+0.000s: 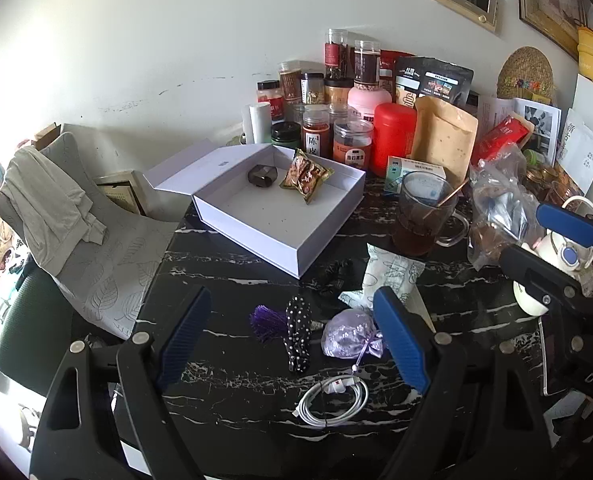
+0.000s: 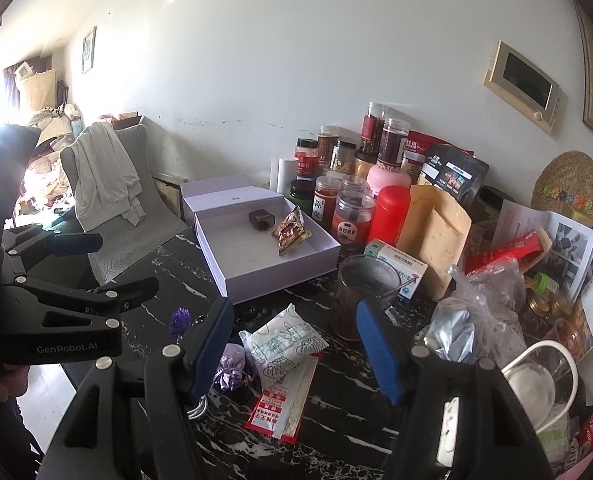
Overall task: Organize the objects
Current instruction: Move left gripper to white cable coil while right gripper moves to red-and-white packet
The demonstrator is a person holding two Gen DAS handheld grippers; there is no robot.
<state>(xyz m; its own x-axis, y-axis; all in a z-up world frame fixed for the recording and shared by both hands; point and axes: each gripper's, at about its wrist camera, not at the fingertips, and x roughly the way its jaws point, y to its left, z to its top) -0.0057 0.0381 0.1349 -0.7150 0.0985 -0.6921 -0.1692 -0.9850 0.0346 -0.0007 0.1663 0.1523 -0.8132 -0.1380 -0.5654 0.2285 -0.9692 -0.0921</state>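
With both the left gripper (image 1: 292, 336) and right gripper (image 2: 296, 344) held open and empty, the lilac sachet (image 1: 346, 338), probably soft and light, is best pinched at its gathered neck.

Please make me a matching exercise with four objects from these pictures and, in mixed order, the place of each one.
Objects:
1. snack packet
2. white cable
3. lavender sachet
4. glass mug

Places:
A. coiled on the table, nearest the left wrist camera
B. inside the open white box
C. standing to the right of the box
D. on the table beside the polka-dot hair clip

Pairs: 1-B, 2-A, 3-D, 4-C
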